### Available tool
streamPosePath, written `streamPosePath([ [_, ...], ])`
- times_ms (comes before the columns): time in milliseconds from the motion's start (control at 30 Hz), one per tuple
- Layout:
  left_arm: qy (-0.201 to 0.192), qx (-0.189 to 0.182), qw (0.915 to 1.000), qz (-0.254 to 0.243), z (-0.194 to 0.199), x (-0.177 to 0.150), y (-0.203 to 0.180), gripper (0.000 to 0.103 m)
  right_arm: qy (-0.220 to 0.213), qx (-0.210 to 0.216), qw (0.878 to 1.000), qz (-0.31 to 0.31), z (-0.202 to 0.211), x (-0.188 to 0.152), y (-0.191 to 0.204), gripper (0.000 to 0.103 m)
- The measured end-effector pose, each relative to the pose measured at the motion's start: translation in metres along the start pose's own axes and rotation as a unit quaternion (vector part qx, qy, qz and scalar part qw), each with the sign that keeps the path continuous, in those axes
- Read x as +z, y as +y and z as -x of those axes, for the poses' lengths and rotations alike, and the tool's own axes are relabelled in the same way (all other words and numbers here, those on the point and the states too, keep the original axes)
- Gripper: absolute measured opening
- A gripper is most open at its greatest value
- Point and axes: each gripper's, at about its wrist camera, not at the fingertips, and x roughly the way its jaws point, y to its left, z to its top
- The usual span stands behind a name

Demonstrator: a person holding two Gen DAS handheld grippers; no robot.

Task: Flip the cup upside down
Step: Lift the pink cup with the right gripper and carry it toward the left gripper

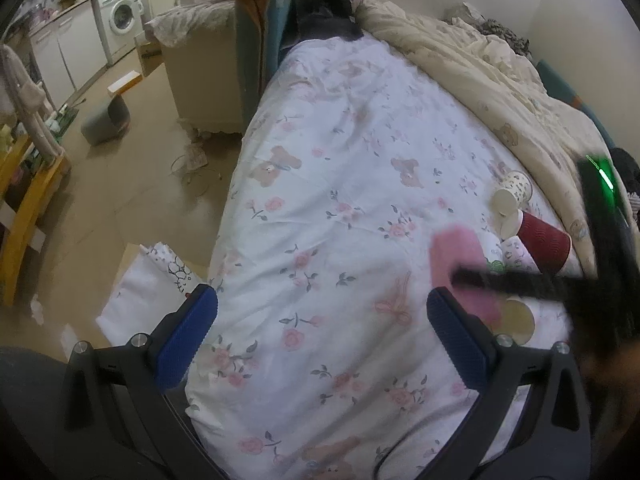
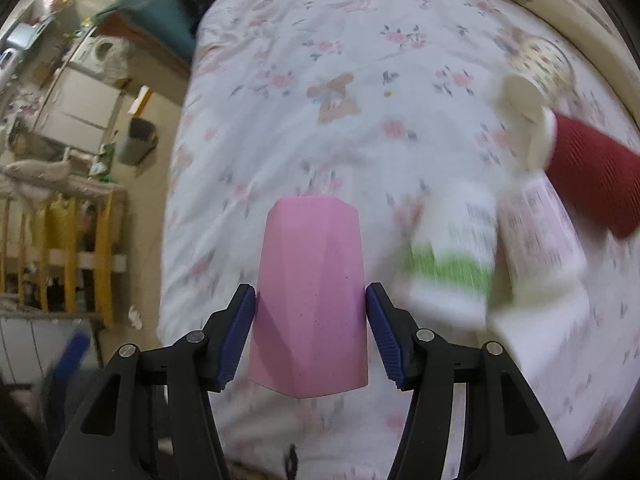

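Floral bedding (image 1: 340, 208) printed with pink roses and teddy bears is covering the bed and filling most of both views, with a cream quilt (image 1: 480, 80) bunched along its far side and a washing machine (image 1: 122, 12) standing across the tan floor beyond the bed's foot.

Over this bedding the right gripper (image 2: 310, 322) is reaching forward, its blue-padded fingers (image 2: 240, 332) pressing on either side of a pink faceted cup (image 2: 310, 300). The jaws are standing about a cup's width apart, clamped on the cup's wider lower part, and the cup is pointing away from the camera with its narrower end farthest out. In the left wrist view the same cup (image 1: 460, 264) is showing as a pink blur just beyond the left gripper's right-hand finger, with the black body of the right gripper crossing in front of it.

Right of the pink cup, a group of paper cups is lying on the bedding: a green-and-white cup (image 2: 456, 256), a pale pink patterned cup (image 2: 540, 232), a red ribbed cup (image 2: 596, 176) and a spotted cream cup (image 2: 536, 76).

The left gripper (image 1: 322, 320) is hovering low over the bedding, left of the pink cup, its jaws spread wide with nothing between them.
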Motion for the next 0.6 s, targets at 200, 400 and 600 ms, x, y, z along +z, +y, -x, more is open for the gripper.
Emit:
streamPosePath([
  [200, -0.005, 0.012, 0.9999, -0.011, -0.001, -0.005, -0.006, 0.103, 0.006, 0.003, 1.0, -0.008, 0.01, -0.063, -0.02, 0.059],
  [400, 0.02, -0.024, 0.9995, 0.001, -0.008, -0.01, -0.008, 0.103, 0.027, 0.012, 0.999, -0.04, -0.013, -0.091, -0.041, 0.059],
  [600, 0.034, -0.017, 0.9992, -0.01, -0.014, -0.013, -0.016, 0.103, 0.034, 0.024, 0.998, -0.048, -0.024, -0.098, -0.045, 0.062],
])
